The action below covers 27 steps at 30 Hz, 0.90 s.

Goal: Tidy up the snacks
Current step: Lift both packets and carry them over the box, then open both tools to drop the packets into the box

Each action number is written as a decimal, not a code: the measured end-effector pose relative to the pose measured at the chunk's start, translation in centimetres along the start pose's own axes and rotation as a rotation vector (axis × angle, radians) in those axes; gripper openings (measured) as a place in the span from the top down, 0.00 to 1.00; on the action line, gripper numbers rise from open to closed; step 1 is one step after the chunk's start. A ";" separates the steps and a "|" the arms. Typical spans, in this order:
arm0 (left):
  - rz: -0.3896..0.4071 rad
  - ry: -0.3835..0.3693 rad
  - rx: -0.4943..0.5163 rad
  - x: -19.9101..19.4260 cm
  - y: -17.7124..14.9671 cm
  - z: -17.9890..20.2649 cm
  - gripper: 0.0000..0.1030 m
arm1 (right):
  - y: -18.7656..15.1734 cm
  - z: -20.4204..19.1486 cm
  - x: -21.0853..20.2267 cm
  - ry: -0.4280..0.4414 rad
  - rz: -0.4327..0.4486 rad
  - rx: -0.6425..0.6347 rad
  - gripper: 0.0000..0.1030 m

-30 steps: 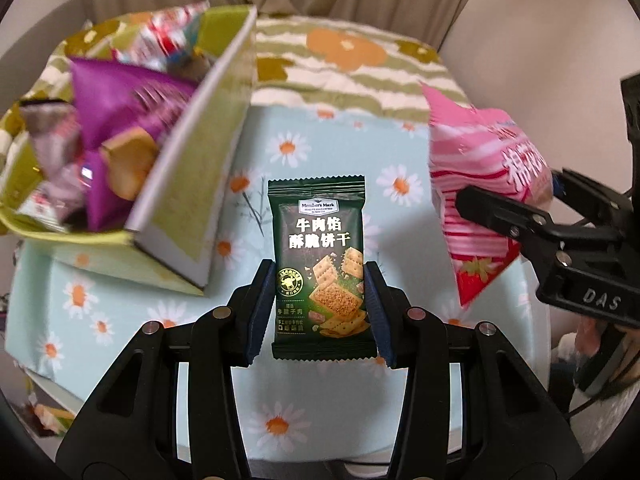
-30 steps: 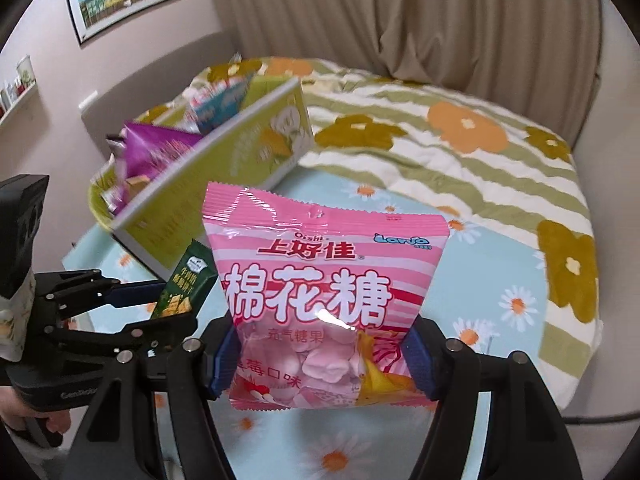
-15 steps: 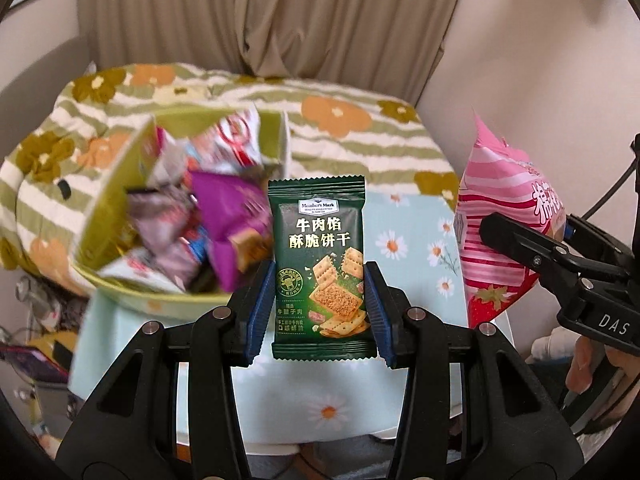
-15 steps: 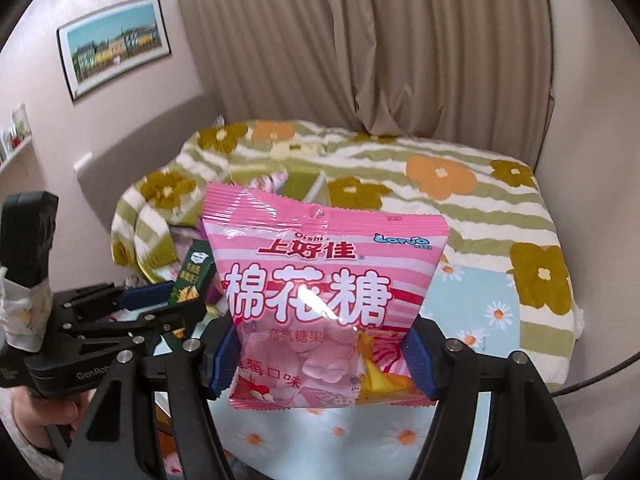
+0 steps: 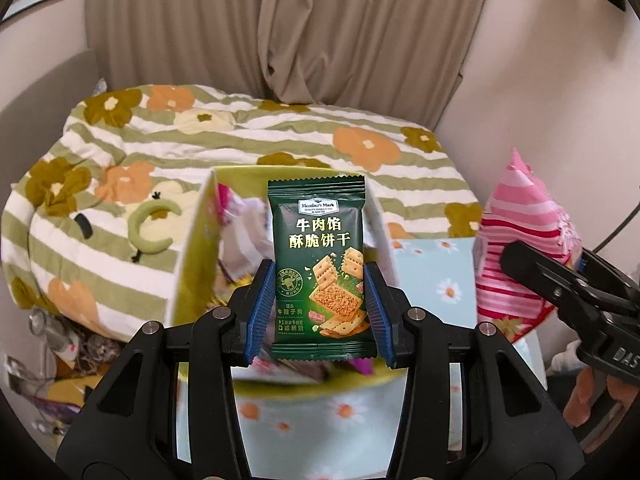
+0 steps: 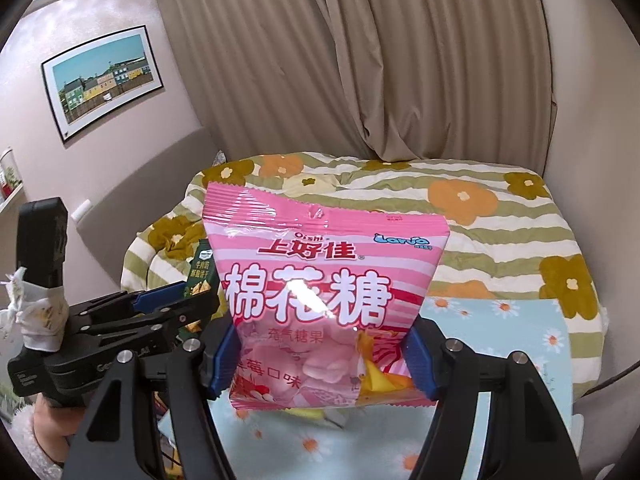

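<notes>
Snacks in the green box (image 5: 196, 248) blur behind the cracker packet (image 5: 320, 268) — each hand-held gripper clamps its own packet.

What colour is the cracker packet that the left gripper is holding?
Dark green, with white and gold writing and pictures of crackers. The cracker packet shows best in the left wrist view, clamped in the left gripper.

Matte black plastic frames on both tools, built of angled struts with round silver screw heads at the joints. Ribbed blue pads lining the inner faces of the left gripper (image 5: 320, 312) fingers (image 5: 261, 312); same blue ribbing on the right gripper (image 6: 322, 358) fingers (image 6: 420, 364). White raised lettering "DAS" on the right tool's body, seen from the left wrist. White cloth strip knotted around the left tool's black upright block. Fluffy pale pink sleeve and a bit of skin below.
</notes>
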<state>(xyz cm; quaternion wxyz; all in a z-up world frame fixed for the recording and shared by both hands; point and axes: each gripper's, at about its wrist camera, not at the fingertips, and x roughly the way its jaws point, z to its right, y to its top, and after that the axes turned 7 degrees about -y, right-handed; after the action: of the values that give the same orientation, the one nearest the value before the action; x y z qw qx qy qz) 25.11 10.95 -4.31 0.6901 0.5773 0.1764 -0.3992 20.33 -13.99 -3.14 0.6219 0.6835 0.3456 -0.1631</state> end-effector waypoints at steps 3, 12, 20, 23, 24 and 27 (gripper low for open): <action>-0.029 0.002 0.004 2.0 1.2 -2.4 0.61 | 0.7 -1.5 1.8 -0.019 -0.011 0.020 0.37; -0.137 0.043 0.013 7.9 3.0 -6.8 0.18 | 1.3 -3.9 6.3 -0.066 -0.083 0.043 0.37; -0.139 0.058 0.009 8.0 2.1 -7.9 0.01 | 1.3 -3.9 7.7 -0.083 -0.121 0.034 0.37; -0.134 0.071 -0.015 6.6 1.3 -8.1 0.01 | 1.2 -4.2 7.7 -0.074 -0.129 0.025 0.37; -0.126 0.077 -0.031 5.9 0.9 -8.4 0.01 | 1.2 -4.2 7.7 -0.068 -0.132 0.027 0.37; -0.113 0.084 -0.073 4.4 -0.1 -9.1 0.01 | 1.7 -4.4 7.5 -0.059 -0.134 0.023 0.35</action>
<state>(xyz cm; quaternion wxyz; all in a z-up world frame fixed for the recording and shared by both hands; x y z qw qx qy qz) 29.73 17.98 -10.01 0.6791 0.5569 0.2520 -0.4064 25.89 -7.75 -6.08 0.6117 0.6607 0.3704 -0.2283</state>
